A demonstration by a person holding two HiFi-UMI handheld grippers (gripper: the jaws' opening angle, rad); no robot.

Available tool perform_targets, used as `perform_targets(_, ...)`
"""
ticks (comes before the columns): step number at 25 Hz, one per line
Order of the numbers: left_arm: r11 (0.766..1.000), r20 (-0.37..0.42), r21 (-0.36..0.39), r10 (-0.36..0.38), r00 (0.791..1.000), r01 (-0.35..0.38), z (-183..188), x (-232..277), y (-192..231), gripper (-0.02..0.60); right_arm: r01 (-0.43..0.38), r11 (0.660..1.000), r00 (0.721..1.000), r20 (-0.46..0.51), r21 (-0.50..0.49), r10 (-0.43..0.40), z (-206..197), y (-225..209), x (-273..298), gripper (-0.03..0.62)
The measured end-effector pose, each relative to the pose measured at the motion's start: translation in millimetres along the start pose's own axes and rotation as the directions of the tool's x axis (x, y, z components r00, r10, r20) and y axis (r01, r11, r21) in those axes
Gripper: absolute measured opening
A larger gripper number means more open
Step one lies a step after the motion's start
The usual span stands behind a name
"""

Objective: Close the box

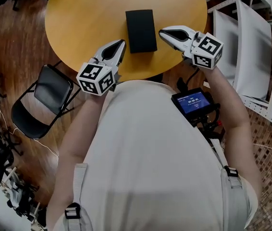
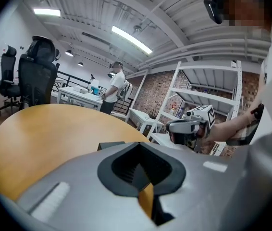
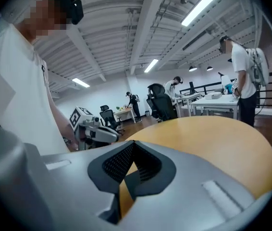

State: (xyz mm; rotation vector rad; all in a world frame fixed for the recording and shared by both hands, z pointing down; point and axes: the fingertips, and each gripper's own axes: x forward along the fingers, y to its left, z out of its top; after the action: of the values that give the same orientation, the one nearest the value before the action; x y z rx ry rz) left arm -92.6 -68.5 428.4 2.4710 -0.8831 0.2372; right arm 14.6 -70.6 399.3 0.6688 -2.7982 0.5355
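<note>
A black rectangular box [image 1: 141, 31] lies flat on the round wooden table [image 1: 78, 13] with its lid down. My left gripper [image 1: 120, 44] hovers just left of the box's near corner, jaws together and nothing between them. My right gripper [image 1: 162, 32] hangs close to the box's right side, jaws shut and empty. In the left gripper view the closed jaws [image 2: 138, 148] point across the table, with a corner of the box [image 2: 109, 145] showing past them and the right gripper [image 2: 174, 127] beyond. The right gripper view shows its joined jaws [image 3: 132, 148] and the left gripper [image 3: 117, 135] opposite.
A black folding chair [image 1: 44, 100] stands left of the table's near edge. White shelving [image 1: 251, 42] fills the right side. A small screen device [image 1: 192, 102] hangs at the person's waist. Other people and office chairs stand far off in the room.
</note>
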Motion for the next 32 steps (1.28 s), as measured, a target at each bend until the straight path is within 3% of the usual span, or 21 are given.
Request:
perform_targets(5,0.999,0.034,0.045,-0.027,0.999,0.025,29,10,-5,0.0,0.008,0.999,0.994,0.11,-0.037,-0.004,47,1,-8,0.0)
perform_targets(13,0.995,0.106,0.093,-0.047,0.993,0.037,75,9,-6,0.0,0.012,0.998,0.987,0.162,-0.067,-0.001,74,4,-13,0.0)
perform_targets(24,0.996,0.055,0.07,-0.054,0.997,0.05,51,17,-15,0.0,0.022,1.0,0.984,0.176,0.002,-0.023,48,3,-14,0.0)
perform_targets(32,0.995,0.048,0.073,-0.065,0.997,0.061,54,20,-16,0.0,0.03,0.999,0.984,0.178,0.009,-0.032,51,1,-13,0.0)
